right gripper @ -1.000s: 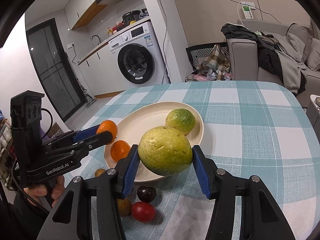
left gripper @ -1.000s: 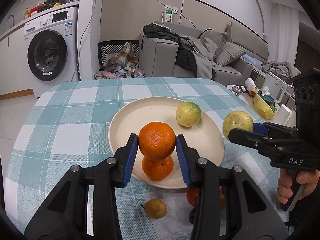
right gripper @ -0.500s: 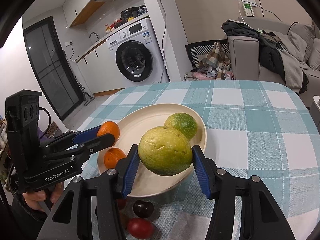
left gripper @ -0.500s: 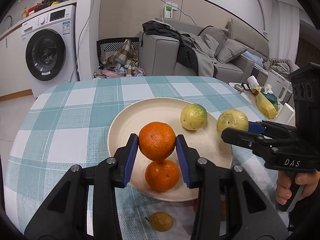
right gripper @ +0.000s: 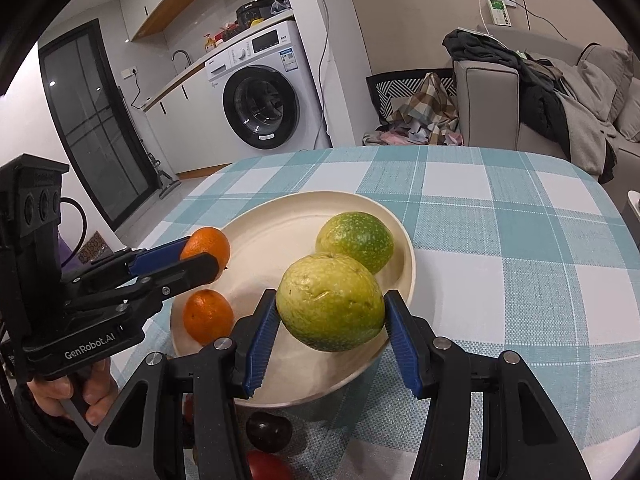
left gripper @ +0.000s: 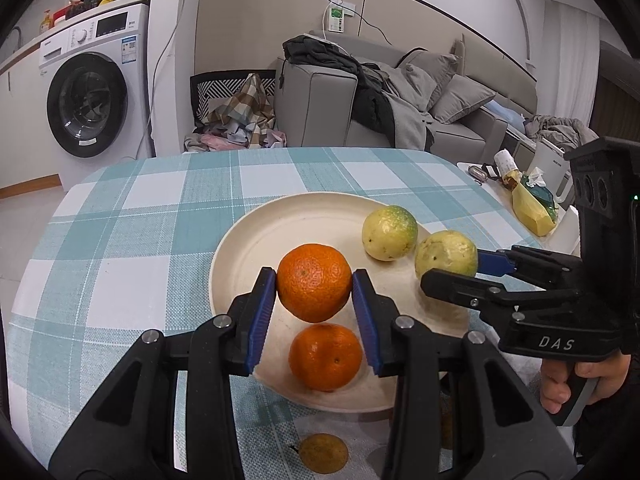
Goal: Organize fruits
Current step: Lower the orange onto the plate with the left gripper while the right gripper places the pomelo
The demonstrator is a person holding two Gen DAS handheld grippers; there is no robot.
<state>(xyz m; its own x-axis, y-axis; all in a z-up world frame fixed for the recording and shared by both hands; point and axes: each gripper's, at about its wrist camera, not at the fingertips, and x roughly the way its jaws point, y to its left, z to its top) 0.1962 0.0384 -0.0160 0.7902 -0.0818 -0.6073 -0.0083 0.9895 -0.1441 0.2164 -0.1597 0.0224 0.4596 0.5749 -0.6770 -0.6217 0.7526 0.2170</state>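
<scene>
My left gripper point(left gripper: 314, 285) is shut on an orange point(left gripper: 314, 281) and holds it above the cream plate point(left gripper: 256, 248). A second orange point(left gripper: 325, 357) lies on the plate just below it. My right gripper point(right gripper: 330, 309) is shut on a yellow-green fruit point(right gripper: 330, 307) and holds it over the plate's right edge point(right gripper: 404, 276). A second green fruit point(right gripper: 355, 240) lies on the plate behind it. In the left wrist view the right gripper point(left gripper: 448, 268) holds its fruit point(left gripper: 445, 259) beside the resting one point(left gripper: 389, 233).
A small brown fruit point(left gripper: 323, 453) lies on the checked tablecloth point(left gripper: 120, 232) in front of the plate. A dark plum point(right gripper: 267, 432) and a red fruit point(right gripper: 267, 466) lie there too. A side table with bags point(left gripper: 532, 208) stands to the right.
Both grippers have moved forward over the plate with their fruits. The yellow-green fruit now sits close to the green fruit on the plate. Both grips are unchanged.
</scene>
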